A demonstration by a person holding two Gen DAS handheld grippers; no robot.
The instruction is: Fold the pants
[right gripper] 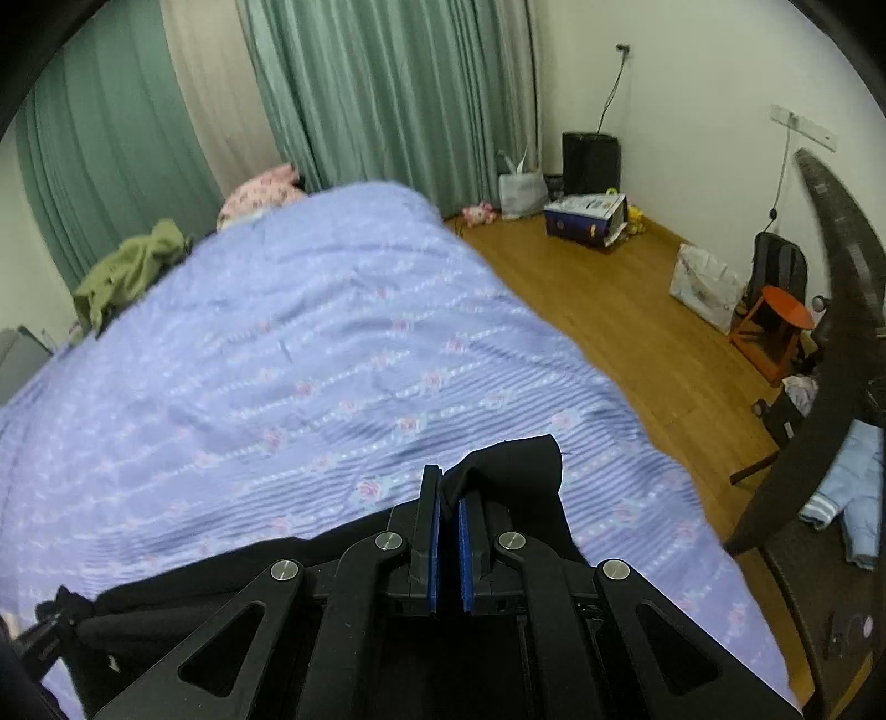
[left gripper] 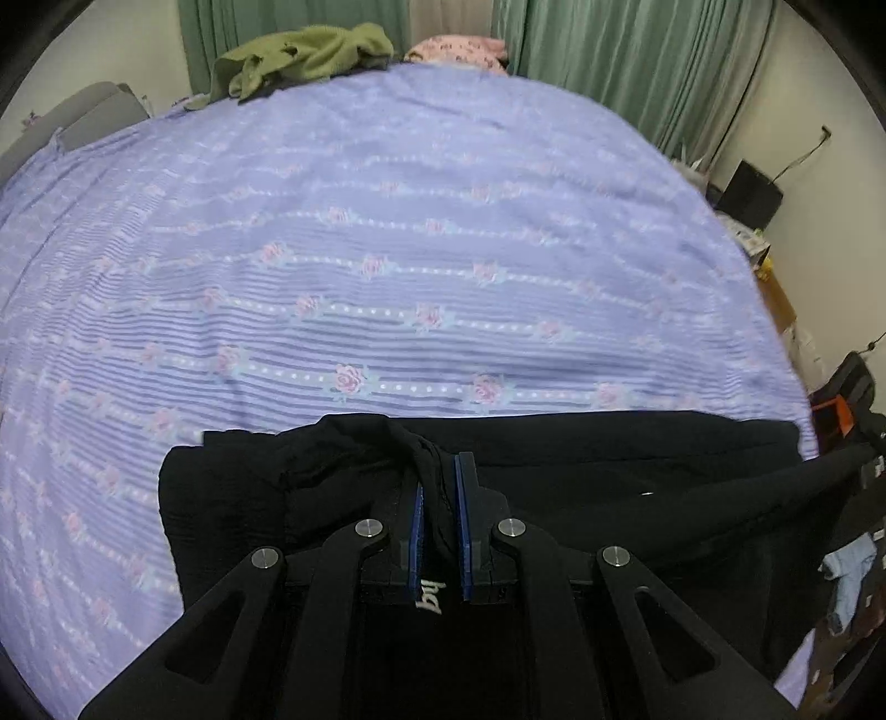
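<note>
Black pants [left gripper: 581, 487] lie across the near edge of a bed with a purple flowered cover [left gripper: 387, 249]. My left gripper [left gripper: 440, 476] is shut on a bunched fold of the pants at their left end. My right gripper [right gripper: 449, 490] is shut on a corner of the black pants [right gripper: 515, 465], which sticks up past the blue pads. The rest of the pants runs left under the right gripper [right gripper: 194, 587]. Both grips are lifted slightly off the cover.
A green garment [left gripper: 299, 55] and a pink pillow [left gripper: 459, 47] lie at the far end of the bed. Green curtains [right gripper: 387, 94] hang behind. On the wooden floor [right gripper: 637, 310] to the right are boxes, bags, an orange stool [right gripper: 775, 327] and a chair.
</note>
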